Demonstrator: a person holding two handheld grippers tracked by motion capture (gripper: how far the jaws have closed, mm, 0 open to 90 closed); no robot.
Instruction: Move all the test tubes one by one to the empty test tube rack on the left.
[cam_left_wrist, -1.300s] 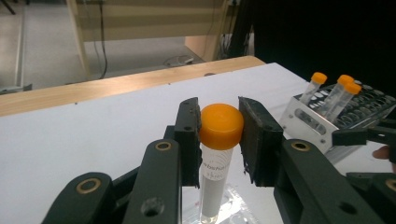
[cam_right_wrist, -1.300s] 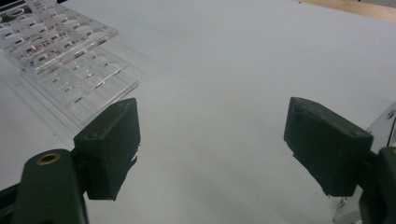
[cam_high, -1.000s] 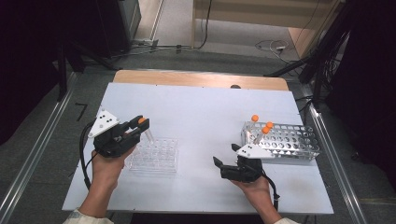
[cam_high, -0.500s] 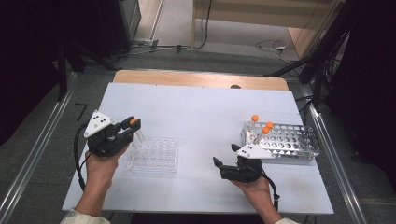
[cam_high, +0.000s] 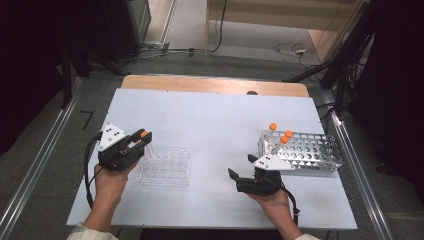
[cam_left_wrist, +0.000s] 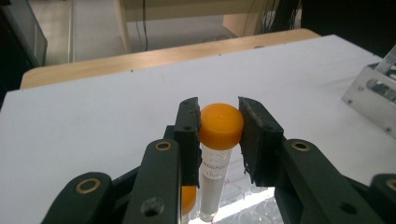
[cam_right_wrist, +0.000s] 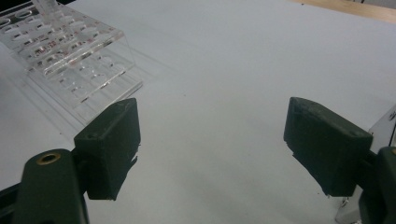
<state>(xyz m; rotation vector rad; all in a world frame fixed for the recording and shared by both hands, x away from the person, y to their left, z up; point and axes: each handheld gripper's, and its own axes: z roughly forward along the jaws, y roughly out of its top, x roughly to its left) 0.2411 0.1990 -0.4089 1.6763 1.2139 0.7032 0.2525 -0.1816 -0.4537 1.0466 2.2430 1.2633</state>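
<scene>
Left tool grips an orange-capped tube over the clear rack.

The left tool is clamped on the orange-capped tube, holding it upright at the near-left of the white surface, its lower end at the left end of the clear rack. The right tool rests near-right with jaws wide and nothing between them, just beside the metal rack with three more tubes.
</scene>
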